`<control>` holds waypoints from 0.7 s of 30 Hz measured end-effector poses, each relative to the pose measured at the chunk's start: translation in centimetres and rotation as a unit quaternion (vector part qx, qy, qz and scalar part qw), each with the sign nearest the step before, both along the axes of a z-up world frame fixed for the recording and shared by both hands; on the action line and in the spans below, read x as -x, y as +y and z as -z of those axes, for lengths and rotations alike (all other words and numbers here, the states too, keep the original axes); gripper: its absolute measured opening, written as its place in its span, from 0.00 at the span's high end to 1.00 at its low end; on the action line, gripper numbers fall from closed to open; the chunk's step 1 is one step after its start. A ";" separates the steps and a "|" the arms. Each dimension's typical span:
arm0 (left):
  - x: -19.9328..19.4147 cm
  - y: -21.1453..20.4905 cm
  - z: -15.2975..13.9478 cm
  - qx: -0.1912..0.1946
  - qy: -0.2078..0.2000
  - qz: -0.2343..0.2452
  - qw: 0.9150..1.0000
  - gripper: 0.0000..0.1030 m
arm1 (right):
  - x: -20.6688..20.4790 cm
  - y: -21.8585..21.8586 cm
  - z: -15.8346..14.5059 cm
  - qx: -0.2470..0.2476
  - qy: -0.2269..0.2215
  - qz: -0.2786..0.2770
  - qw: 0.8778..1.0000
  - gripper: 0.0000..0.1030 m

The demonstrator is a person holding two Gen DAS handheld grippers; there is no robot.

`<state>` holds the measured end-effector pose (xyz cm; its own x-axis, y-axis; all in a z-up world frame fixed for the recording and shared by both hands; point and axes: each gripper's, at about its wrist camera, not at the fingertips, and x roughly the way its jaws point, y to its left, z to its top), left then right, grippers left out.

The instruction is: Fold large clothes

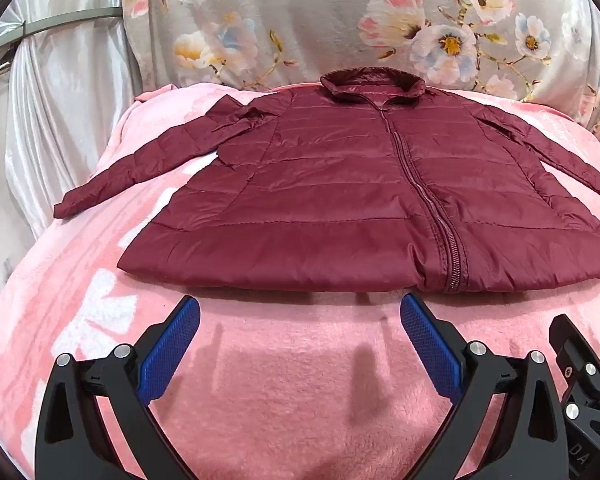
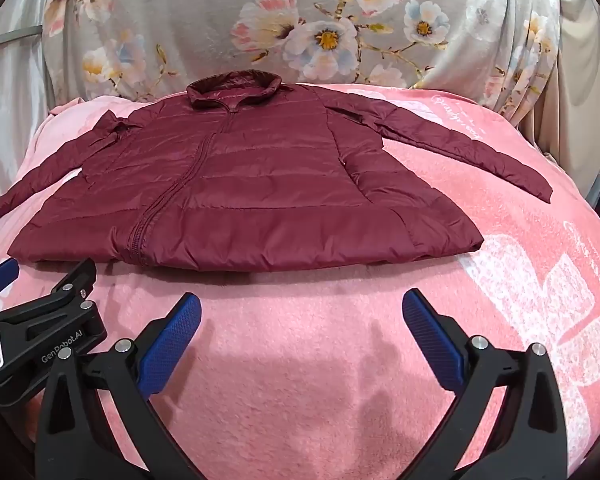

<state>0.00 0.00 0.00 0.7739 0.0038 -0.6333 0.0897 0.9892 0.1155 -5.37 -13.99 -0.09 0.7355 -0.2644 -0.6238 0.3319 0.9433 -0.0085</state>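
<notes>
— Where does the jacket lie from the tongs?

— Straight ahead of both, flat on the pink blanket, zipped, front up. Its hem runs across the near side, just beyond the tips; the collar points away, toward the floral cloth at the far edge.

— So its long axis?

— Hem to collar runs away from the tongs, and the sleeves spread out sideways toward the blanket's left and right edges.

— And the tongs themselves?

— The left tongs stand wide, holding nothing, over bare blanket. The right tongs likewise, wide and empty.

— Which is nearer to what?

— I judge the left nearer the left sleeve, the right nearer the right sleeve; each probably takes its own side.
</notes>
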 end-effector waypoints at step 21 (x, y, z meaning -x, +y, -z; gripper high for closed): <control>0.0 0.0 0.0 0.001 0.000 0.000 1.000 0.05 | 0.1 0.2 -0.2 0.002 -0.002 0.003 1.000 0.05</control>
<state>0.02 0.05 -0.01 0.7736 0.0019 -0.6337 0.0904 0.9894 0.1133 -5.47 -13.80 0.07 0.7360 -0.2714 -0.6202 0.3370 0.9414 -0.0121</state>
